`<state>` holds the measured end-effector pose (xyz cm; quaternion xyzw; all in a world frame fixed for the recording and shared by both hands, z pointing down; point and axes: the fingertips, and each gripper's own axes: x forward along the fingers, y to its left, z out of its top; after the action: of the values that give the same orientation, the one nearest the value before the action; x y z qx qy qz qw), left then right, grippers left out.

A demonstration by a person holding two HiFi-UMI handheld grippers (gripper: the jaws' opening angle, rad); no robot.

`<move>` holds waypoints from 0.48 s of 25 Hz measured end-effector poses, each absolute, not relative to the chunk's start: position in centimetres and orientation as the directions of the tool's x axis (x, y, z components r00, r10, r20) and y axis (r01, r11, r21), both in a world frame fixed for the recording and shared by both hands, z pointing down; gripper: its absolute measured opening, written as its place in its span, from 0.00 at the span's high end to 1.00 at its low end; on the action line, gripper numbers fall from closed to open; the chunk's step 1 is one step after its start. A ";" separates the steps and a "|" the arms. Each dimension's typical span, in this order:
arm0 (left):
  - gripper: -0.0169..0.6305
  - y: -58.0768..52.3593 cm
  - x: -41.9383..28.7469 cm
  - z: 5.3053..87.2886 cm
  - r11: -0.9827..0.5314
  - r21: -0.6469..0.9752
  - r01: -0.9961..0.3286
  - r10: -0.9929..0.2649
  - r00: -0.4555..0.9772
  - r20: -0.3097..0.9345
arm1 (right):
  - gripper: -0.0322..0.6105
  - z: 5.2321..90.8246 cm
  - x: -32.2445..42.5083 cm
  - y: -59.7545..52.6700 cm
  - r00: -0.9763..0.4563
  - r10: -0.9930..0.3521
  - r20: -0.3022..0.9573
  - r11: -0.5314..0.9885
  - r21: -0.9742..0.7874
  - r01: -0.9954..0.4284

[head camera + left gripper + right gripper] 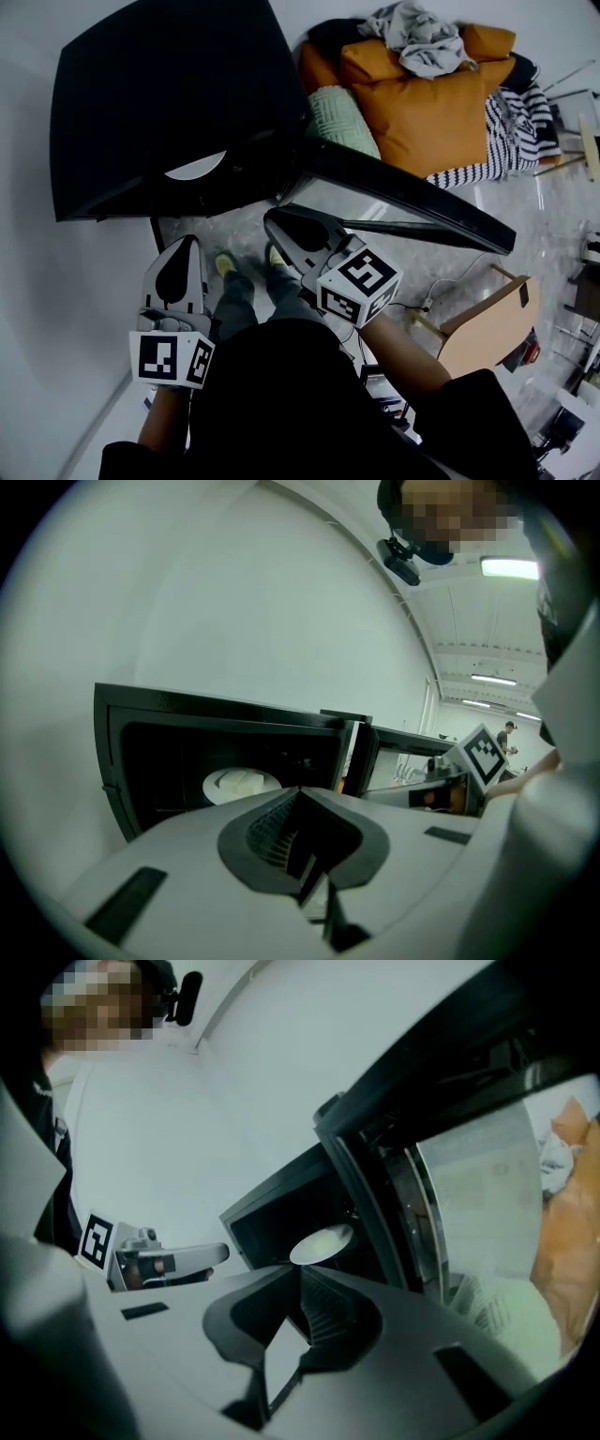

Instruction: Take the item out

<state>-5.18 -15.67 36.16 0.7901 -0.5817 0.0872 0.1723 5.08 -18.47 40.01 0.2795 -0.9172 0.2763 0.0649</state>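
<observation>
In front of the black box-shaped microwave oven (159, 94), in the head view, we found its glossy black door (403, 192) swung open to the right. A round white plate (197, 167) lay inside the dark cavity. The left gripper (191, 242) and the right gripper (272, 218) hovered side by side just short of the opening, apart from the plate. Orange cushions (441, 112) and a pale green knitted pillow (342, 122) lay behind the door. In the left gripper view, we saw its fingers (270, 832) clenched tip to tip on nothing, with the plate, bearing pale lumps, beyond them. In the right gripper view, its fingers (328, 1316) were likewise clenched and empty, the plate past their tips.
</observation>
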 end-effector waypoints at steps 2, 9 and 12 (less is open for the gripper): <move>0.96 -15.3 -5.9 36.2 -0.271 0.178 -0.946 -0.890 0.317 0.327 | 0.89 40.8 4.5 -18.3 -0.830 -0.490 0.267 0.631 -0.548 -0.549; 0.96 -14.1 -10.1 34.7 -0.295 0.171 -0.940 -0.902 0.333 0.275 | 0.76 43.2 1.6 -20.3 -0.779 -0.583 0.231 0.342 -0.799 -0.494; 0.96 -13.5 -12.2 34.7 -0.275 0.165 -0.947 -0.910 0.312 0.272 | 0.68 44.9 -0.4 -22.0 -0.768 -0.604 0.214 0.206 -0.888 -0.410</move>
<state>-12.22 -13.46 34.73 0.7962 -0.5833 0.0615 0.1488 -0.41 -22.03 44.90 0.3285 -0.7714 0.5374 -0.0903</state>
